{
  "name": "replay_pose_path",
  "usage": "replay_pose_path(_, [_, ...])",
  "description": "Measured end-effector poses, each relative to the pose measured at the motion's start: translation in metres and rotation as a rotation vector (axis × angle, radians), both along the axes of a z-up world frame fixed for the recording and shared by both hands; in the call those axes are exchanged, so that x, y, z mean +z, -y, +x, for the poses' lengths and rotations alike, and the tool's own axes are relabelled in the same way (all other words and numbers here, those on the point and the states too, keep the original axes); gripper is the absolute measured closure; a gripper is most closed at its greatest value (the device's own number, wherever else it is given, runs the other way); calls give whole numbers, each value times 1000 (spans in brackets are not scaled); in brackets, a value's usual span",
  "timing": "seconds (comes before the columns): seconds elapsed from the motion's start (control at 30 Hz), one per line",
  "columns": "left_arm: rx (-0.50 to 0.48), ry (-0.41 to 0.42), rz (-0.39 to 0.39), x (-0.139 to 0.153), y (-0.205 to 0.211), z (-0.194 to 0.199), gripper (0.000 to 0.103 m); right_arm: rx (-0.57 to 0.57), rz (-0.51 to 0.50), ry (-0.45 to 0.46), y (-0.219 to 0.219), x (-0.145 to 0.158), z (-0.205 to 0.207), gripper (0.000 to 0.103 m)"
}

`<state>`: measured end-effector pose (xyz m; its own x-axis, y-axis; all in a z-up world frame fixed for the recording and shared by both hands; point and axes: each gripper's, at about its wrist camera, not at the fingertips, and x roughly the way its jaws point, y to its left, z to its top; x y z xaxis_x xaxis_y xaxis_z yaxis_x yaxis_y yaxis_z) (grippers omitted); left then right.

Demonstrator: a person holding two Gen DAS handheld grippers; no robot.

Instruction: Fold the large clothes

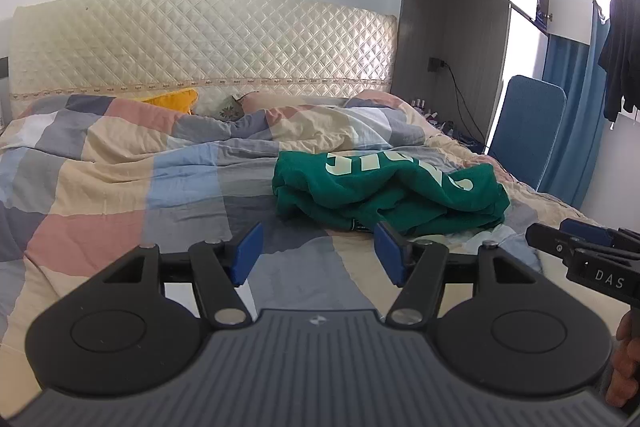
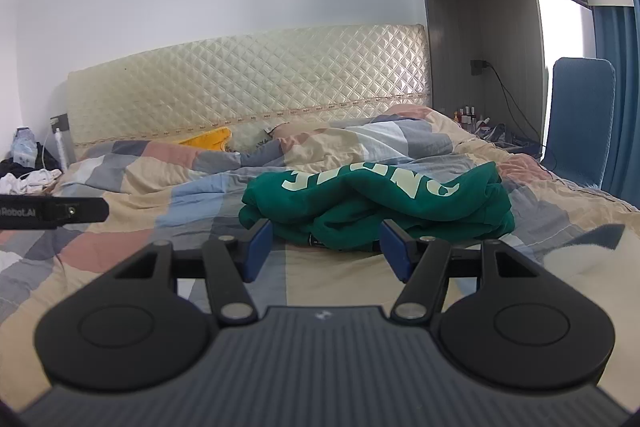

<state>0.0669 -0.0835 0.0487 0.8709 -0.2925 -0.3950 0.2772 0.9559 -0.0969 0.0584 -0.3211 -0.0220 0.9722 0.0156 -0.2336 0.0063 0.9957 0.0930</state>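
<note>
A green sweatshirt (image 1: 390, 193) with pale lettering lies crumpled in a heap on the checked bedspread (image 1: 120, 187), right of the bed's middle. My left gripper (image 1: 318, 253) hovers open just short of its near edge, nothing between the blue pads. In the right wrist view the same green sweatshirt (image 2: 376, 203) lies straight ahead, and my right gripper (image 2: 326, 253) is open in front of it with nothing held. The right gripper (image 1: 588, 247) also shows at the left view's right edge, and the left gripper's finger (image 2: 80, 213) reaches in from the right view's left edge.
A quilted cream headboard (image 1: 200, 43) backs the bed, with a yellow cushion (image 1: 176, 99) and bunched covers below it. A blue chair (image 1: 528, 131) stands at the bed's right side, beside a cluttered nightstand (image 2: 480, 125) and a grey cabinet. Clothes lie piled at far left (image 2: 28, 171).
</note>
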Motion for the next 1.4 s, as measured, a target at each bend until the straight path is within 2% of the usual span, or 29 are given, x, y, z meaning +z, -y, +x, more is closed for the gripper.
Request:
replay_pose_path(0.8, [14,11,19,5,9,-4,35,-15,-17,-5,-3,-1,5,40])
replay_pose_path(1.3, [21,23,17,6,13,-12,31,-29,-19,5,0,-2,4,40])
replay_pose_path(1.4, [18,18,18,6,13,-12,25,-36,-21,8,1,-2,2,40])
